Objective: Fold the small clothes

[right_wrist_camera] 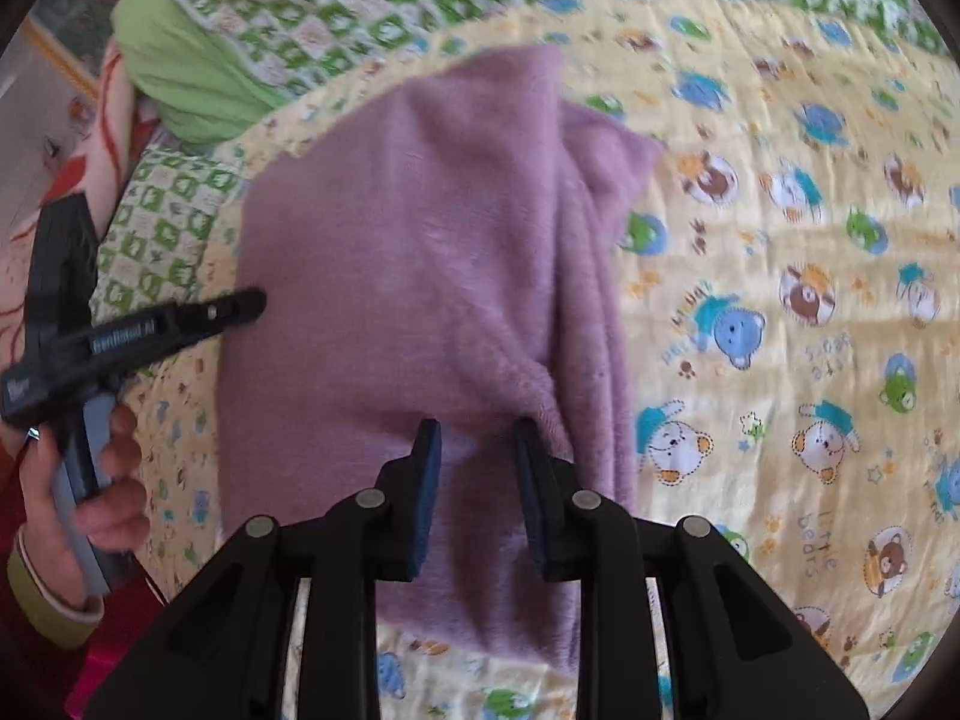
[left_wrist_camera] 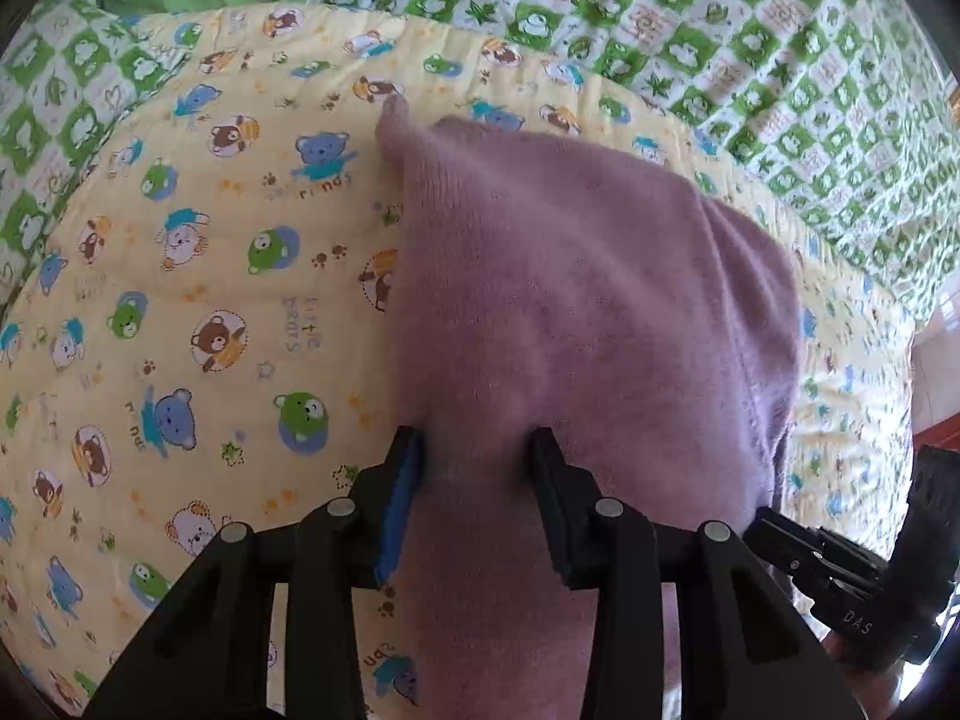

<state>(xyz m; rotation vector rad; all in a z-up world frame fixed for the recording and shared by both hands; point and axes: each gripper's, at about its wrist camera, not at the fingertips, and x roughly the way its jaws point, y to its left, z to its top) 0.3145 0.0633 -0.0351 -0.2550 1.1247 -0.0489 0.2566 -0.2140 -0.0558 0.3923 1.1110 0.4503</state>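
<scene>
1. Left wrist view: the left hand-held gripper hangs over the near end of a mauve knitted garment. Its jaws stand apart with the knit between them, and the blue pad sits at the cloth's left edge; whether the pads press on the fabric I cannot tell.
2. In the same view the garment lies folded on a yellow bear-print quilt, one corner pointing away from the gripper. A green checked blanket lies beyond the garment, touching the quilt's far edge. The right hand-held gripper shows at the garment's near right side.
3. Right wrist view: the right hand-held gripper has its jaws narrowly apart with a raised fold of the garment between them; the picture is blurred, so a firm grip cannot be told.
4. Left of the garment a hand holds the left hand-held gripper, its tip at the garment's left edge. A plain green cloth lies beyond the garment's far left corner.
</scene>
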